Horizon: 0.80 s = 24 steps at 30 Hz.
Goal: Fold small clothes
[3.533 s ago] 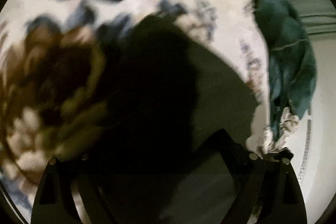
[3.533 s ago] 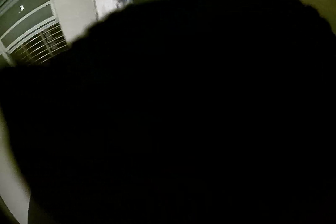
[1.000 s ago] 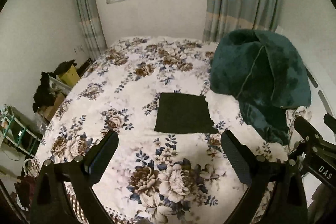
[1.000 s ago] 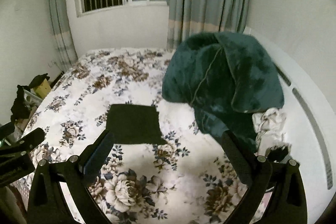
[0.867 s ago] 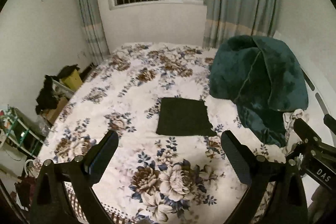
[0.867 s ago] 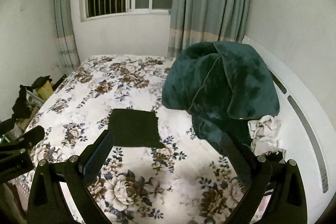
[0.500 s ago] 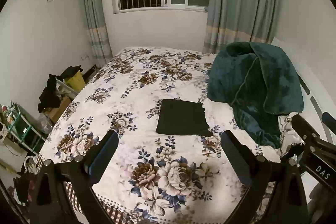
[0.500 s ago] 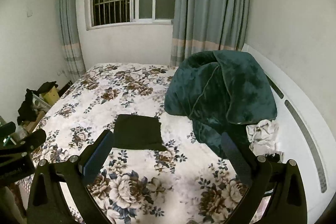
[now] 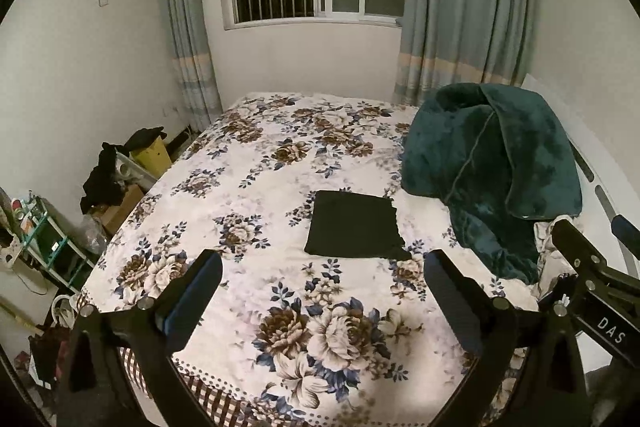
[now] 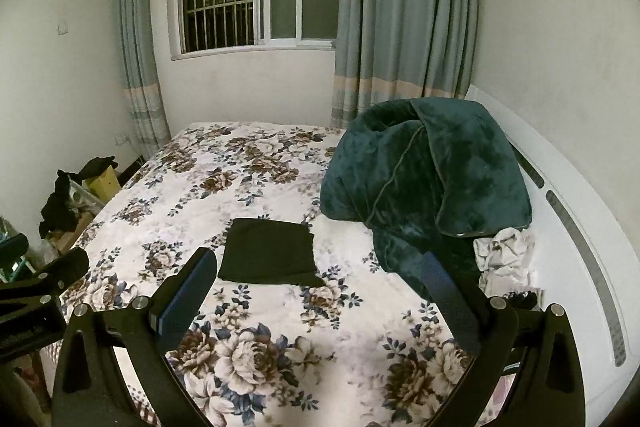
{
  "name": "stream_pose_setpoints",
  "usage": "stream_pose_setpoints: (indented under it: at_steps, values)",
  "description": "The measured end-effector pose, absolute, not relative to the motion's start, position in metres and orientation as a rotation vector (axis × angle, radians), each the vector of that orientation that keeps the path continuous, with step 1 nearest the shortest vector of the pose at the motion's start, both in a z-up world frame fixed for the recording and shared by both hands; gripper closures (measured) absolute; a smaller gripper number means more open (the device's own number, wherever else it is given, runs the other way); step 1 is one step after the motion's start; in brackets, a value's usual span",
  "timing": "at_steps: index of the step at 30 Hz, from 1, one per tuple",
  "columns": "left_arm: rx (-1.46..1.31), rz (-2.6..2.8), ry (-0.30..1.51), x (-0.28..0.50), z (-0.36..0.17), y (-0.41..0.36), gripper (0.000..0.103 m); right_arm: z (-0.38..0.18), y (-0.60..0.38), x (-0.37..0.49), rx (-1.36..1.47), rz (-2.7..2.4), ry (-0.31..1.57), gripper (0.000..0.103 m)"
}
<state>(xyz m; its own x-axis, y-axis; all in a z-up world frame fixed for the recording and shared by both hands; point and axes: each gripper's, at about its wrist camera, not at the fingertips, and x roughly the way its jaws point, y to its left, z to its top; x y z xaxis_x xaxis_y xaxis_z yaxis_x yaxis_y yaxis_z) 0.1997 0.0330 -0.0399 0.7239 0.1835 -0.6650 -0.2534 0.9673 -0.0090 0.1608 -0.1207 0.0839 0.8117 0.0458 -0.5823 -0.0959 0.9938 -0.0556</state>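
Note:
A dark cloth (image 9: 354, 225) (image 10: 269, 251), folded into a flat rectangle, lies in the middle of the flowered bed (image 9: 256, 171) (image 10: 224, 183). My left gripper (image 9: 322, 271) hangs open well back from it, over the bed's near edge, with nothing between its fingers. My right gripper (image 10: 318, 269) is open and empty too, held at about the same distance. Each gripper shows at the edge of the other's view: the right one (image 9: 592, 267), the left one (image 10: 44, 283).
A heaped dark green blanket (image 9: 492, 163) (image 10: 424, 179) fills the bed's right side, with a crumpled white cloth (image 10: 504, 251) beside it against the white headboard (image 10: 572, 227). Boxes, dark clothes and a shelf (image 9: 48, 239) crowd the floor at left. Window and curtains stand behind.
Both grippers pulled up and back from the dark cloth, which filled the views 3.5 s ago. Over the last second the view has kept widening, showing more of the window and wall.

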Motion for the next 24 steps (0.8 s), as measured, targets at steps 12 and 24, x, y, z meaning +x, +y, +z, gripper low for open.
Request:
stream_pose_setpoints:
  at_steps: [12, 24]
  values:
    - [-0.099, 0.255, 0.707, 0.193, -0.034, 0.035, 0.000, 0.089, -0.120, 0.167, -0.078, 0.097, 0.622, 0.000]
    - [-0.100, 0.257, 0.702, 0.191, -0.030, 0.034, 0.000, 0.087, -0.120, 0.163, -0.078, 0.096, 0.622, 0.000]
